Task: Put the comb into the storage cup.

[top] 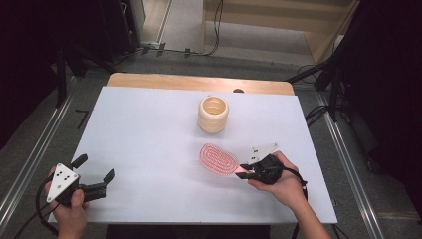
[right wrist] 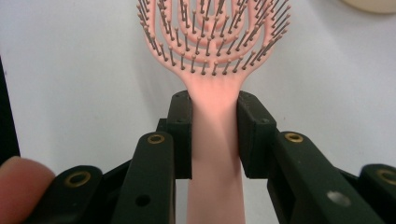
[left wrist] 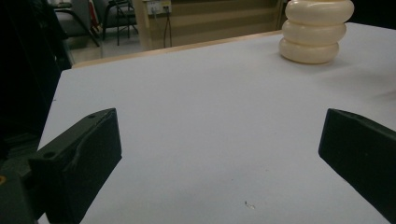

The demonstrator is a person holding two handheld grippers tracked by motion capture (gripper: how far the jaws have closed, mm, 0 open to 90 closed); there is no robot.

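Observation:
A pink hairbrush (top: 219, 158) lies bristles-up on the white table, right of centre. My right gripper (top: 245, 171) is shut on its handle. In the right gripper view the jaws clamp both sides of the pink hairbrush (right wrist: 215, 121) handle just below the bristled head, with my right gripper (right wrist: 214, 122) pointing along it. A cream ribbed cup (top: 213, 114) stands upright behind the brush, and the same cup (left wrist: 314, 31) shows at the far right of the left gripper view. My left gripper (top: 94, 168) rests at the table's front left, open, with nothing between its jaws (left wrist: 219, 149).
The white table (top: 149, 129) has a wooden strip along its far edge. Dark stands and cables surround it on the floor. A finger shows at the lower left of the right gripper view.

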